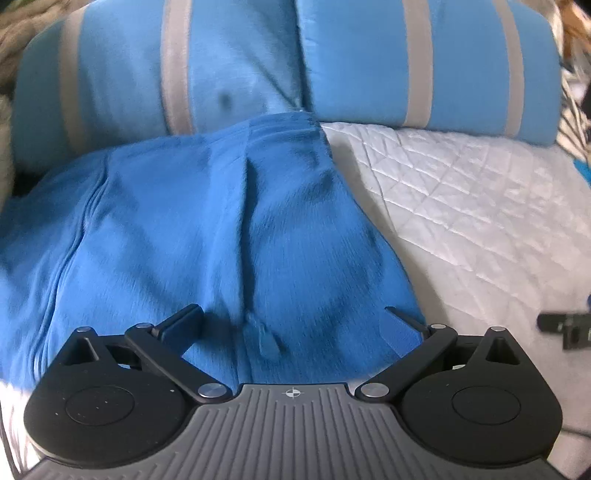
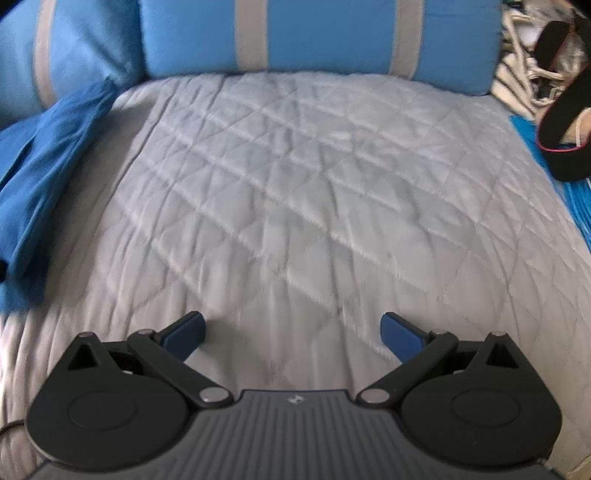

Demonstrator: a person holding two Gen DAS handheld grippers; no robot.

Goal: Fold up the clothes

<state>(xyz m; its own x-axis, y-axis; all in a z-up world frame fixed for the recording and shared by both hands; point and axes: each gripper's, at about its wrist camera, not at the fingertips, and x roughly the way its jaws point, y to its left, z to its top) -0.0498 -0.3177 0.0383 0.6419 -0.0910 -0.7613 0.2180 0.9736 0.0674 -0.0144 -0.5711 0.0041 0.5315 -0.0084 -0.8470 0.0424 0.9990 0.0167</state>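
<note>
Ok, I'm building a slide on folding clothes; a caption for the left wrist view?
Open left claw over a blue garment on a white quilt, striped pillows behind.

place: home, bedroom | evidence: quilted white bedspread (image 2: 295,184); blue grey-striped pillows (image 2: 317,33)

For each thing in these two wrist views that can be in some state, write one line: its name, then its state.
left gripper: open, over the blue garment, gripping nothing.
right gripper: open, over bare quilt, holding nothing.
blue garment: bunched and creased on the quilt, not neatly folded.
white quilt: spread out, lightly wrinkled.
striped blue pillows: set side by side along the quilt's far edge.
</note>
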